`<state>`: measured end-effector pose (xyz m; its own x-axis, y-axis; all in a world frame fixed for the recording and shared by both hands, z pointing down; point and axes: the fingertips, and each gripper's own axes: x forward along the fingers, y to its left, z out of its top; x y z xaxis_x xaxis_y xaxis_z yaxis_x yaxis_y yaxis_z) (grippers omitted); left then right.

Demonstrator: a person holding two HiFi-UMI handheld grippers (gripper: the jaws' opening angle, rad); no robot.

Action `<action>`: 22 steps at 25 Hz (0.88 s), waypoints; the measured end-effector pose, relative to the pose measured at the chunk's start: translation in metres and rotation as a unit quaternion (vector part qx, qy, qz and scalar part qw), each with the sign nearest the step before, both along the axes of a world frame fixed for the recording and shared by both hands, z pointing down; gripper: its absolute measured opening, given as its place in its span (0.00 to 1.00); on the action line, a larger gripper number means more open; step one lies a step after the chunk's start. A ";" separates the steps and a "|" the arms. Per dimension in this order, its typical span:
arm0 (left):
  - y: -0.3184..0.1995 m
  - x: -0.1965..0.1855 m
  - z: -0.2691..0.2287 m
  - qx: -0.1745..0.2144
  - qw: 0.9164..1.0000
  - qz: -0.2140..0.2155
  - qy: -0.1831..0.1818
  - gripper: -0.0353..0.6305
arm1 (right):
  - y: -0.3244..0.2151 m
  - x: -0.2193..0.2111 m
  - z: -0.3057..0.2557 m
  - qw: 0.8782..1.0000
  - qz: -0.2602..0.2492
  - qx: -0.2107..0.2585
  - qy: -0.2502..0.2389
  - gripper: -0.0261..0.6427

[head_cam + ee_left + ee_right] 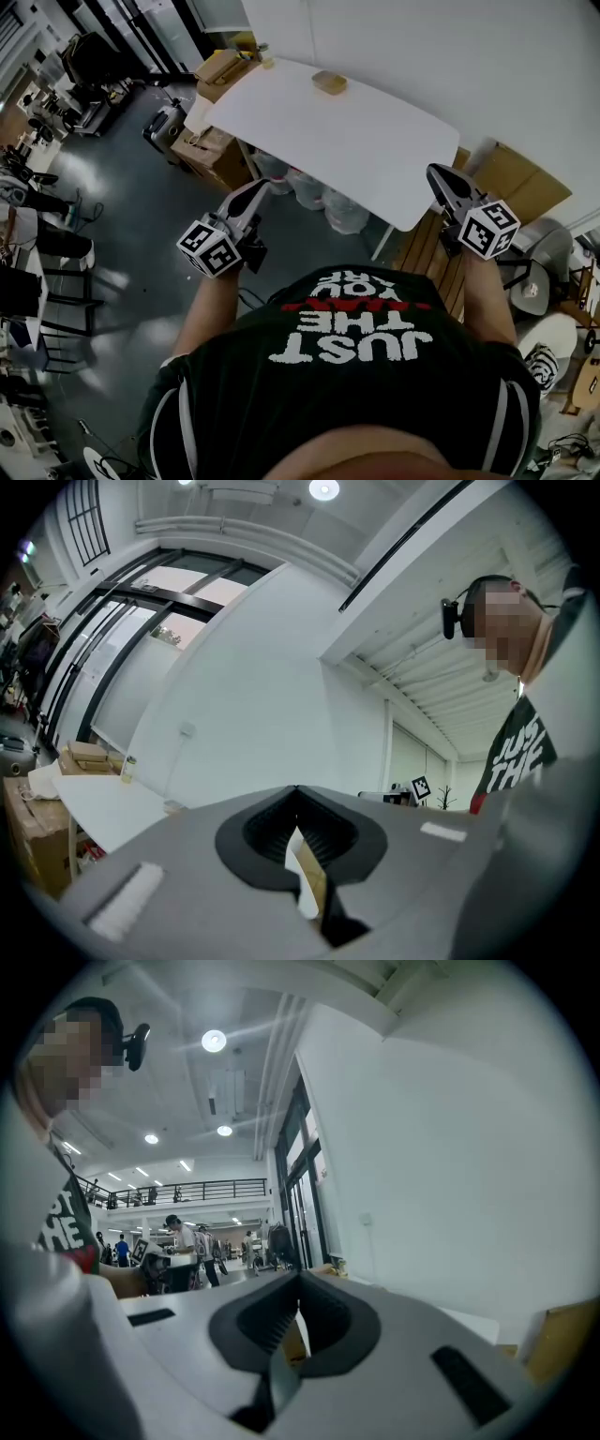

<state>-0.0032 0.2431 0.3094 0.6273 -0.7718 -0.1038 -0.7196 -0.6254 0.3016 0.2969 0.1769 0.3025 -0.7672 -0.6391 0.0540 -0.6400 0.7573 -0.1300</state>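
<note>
Both grippers are held up in front of the person's chest, short of a white table (375,141). My left gripper (267,185) hangs over the floor by the table's near left edge, jaws closed tip to tip with nothing between them; the left gripper view shows its tips meeting (295,787) against a white wall. By the table's near right corner, my right gripper (436,171) is likewise shut and empty, its tips meeting (300,1274) in the right gripper view. A small tan object (329,82) lies at the table's far side, well beyond both.
Cardboard boxes (220,70) stand at the table's far left, more (202,150) below them on the floor. Plastic bags (319,197) sit under the table. Brown cardboard (511,178) leans at the right. Black chairs (56,248) line the left. People stand far off (178,1237).
</note>
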 end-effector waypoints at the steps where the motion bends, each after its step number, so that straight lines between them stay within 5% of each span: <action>1: -0.004 0.000 0.003 -0.002 1.000 -0.001 0.000 0.06 | -0.005 0.000 0.002 1.000 -0.001 -0.002 -0.001 0.05; 11: -0.118 -0.035 0.033 -0.019 1.000 0.018 0.002 0.06 | -0.110 -0.039 0.035 1.000 -0.001 -0.024 0.004 0.05; 22: -0.420 -0.123 0.066 -0.026 0.993 0.119 0.003 0.06 | -0.381 -0.150 0.055 0.997 0.063 -0.040 0.008 0.05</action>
<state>-0.1263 -0.1771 0.3759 0.7920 -0.6063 -0.0719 -0.5513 -0.7607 0.3427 0.1465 -0.2037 0.3575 -0.6800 -0.7234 0.1195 -0.7316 0.6587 -0.1757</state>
